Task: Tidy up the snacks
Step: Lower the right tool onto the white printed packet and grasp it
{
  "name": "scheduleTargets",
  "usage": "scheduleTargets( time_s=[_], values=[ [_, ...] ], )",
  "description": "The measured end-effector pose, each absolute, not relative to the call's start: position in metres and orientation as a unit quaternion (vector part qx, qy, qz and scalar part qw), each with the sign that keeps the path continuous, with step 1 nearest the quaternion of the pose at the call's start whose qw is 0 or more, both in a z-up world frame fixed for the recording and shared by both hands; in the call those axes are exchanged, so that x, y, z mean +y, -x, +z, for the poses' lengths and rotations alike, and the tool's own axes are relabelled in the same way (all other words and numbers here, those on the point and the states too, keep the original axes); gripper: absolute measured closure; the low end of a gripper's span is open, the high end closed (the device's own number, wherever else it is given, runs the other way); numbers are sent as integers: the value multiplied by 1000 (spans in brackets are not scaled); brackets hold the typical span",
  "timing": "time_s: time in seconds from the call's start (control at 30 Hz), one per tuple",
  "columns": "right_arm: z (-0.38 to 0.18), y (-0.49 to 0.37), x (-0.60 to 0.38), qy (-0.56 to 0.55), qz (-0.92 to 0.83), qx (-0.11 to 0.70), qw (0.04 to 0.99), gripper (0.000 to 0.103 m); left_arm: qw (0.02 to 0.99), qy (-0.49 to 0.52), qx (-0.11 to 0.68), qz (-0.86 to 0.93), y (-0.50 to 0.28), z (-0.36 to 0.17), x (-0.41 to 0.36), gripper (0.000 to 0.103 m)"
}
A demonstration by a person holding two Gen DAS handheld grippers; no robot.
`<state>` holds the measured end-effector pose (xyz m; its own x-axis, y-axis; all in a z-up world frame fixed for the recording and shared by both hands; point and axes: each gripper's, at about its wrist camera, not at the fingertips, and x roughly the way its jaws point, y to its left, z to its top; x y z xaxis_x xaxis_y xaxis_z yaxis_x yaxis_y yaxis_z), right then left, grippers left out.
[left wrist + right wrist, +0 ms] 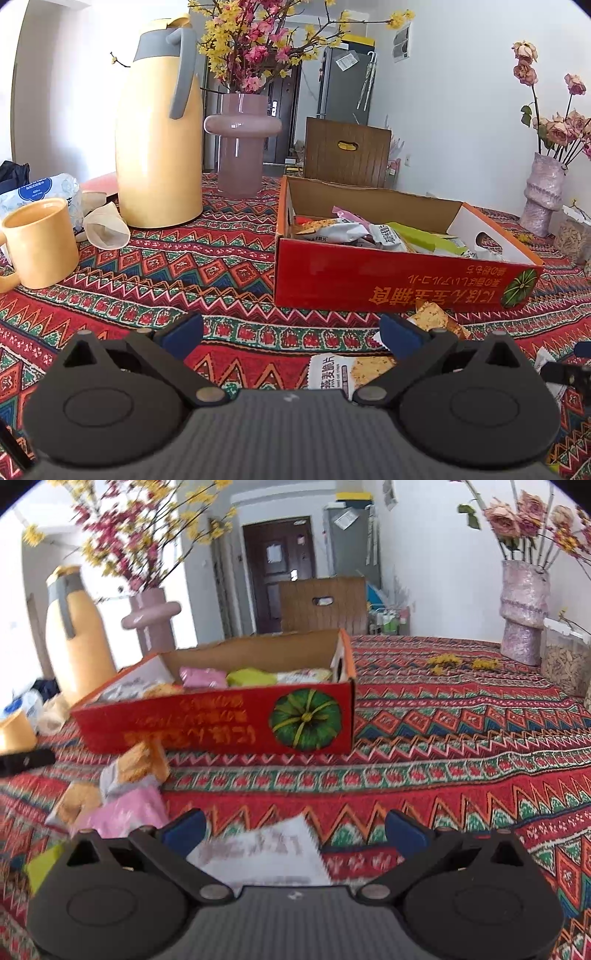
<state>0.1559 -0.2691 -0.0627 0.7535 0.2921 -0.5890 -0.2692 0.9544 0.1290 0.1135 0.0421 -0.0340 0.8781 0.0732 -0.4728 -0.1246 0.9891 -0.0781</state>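
The left gripper (291, 334) is held low over the patterned tablecloth (192, 266), its jaws spread wide and nothing caught between them. Just under its right finger an oat crisp packet (347, 371) is seen lying flat on the cloth, and a second cracker packet (437, 317) is propped close against the front wall of the red cardboard box (388, 277). Inside the box, a jumble of snack packets (369, 230) is already piled. To the left, a yellow jug (159, 147), a pink vase (242, 147) and a yellow mug (42, 242) are stood well apart from the box.

The right gripper (295, 829) is likewise spread wide and empty, though the view is blurred. A white packet (269, 849) is seen lying on the cloth between its fingers, apparently untouched. To the left, a loose heap of packets (125, 790) is gathered in front of the box (207, 727), a pink one among them.
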Motion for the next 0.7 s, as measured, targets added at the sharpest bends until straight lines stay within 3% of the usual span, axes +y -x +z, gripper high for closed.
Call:
scheduleTargets(
  time_s=[0.7],
  values=[
    [-69,-173,-254,48,180,364,913,0,967,59,240,52,-112,-34,43,0]
  ],
)
